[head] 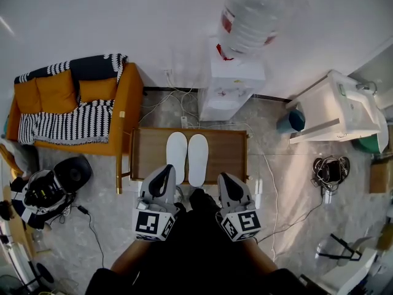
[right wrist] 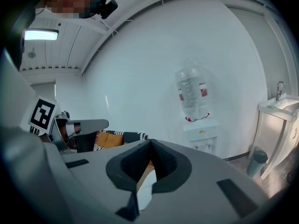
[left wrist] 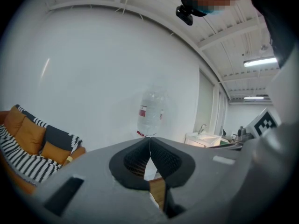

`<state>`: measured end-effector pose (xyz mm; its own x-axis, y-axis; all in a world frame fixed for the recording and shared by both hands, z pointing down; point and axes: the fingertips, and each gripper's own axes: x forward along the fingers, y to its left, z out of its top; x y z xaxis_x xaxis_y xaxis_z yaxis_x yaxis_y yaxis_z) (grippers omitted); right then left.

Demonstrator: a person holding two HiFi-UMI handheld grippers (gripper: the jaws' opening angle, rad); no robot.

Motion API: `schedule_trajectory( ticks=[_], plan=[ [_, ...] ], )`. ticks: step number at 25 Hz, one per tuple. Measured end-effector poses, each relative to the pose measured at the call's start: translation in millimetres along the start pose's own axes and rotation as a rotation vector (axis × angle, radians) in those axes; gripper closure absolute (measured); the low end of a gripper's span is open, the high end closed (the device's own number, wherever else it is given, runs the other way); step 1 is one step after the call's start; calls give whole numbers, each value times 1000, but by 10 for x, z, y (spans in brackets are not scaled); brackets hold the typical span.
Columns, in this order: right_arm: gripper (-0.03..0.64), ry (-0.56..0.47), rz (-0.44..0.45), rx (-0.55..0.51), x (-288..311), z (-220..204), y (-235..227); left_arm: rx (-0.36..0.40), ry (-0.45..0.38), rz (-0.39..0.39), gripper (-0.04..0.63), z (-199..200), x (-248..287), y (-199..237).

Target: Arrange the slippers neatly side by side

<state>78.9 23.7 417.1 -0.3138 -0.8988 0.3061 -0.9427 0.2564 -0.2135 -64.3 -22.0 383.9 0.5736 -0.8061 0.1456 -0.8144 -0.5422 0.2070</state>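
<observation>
Both grippers hover close below the head camera, side by side over the near edge of the wooden bench [head: 228, 151]. The left gripper [head: 164, 171] has its jaws pressed together with nothing between them; its own view shows the two dark pads meeting in a thin line. The right gripper [head: 225, 178] is the same, jaws together and empty. Neither one touches a slipper.

On the bench lie the two white slippers, the left slipper [head: 176, 151] and the right slipper [head: 198, 158], soles flat and toes pointing away toward the water dispenser [head: 230, 88] at the wall. They lie parallel, long sides just beside each other with at most a thin gap, roughly in the middle of the bench top. The left gripper overlaps the near end of the left slipper in the head view, so I cannot tell whether the two heels are level; the far ends look close to even.

Judged from this layout, the arranging itself looks finished or nearly so, and the moment reads as a pause at the end of the task instead of a grasp in progress. If anything remains, it is a check of the heel line. Correcting a small offset would call for opening one pair of jaws, taking the lagging slipper by its edge and sliding it without disturbing its neighbour.
</observation>
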Motion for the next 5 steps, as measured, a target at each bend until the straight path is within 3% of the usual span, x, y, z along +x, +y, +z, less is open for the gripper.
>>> schedule_trajectory(
  ticks=[5],
  plan=[
    [604, 0, -18, 4, -7, -7, -22, 3, 2, 2, 578, 0, 7, 17]
  ],
)
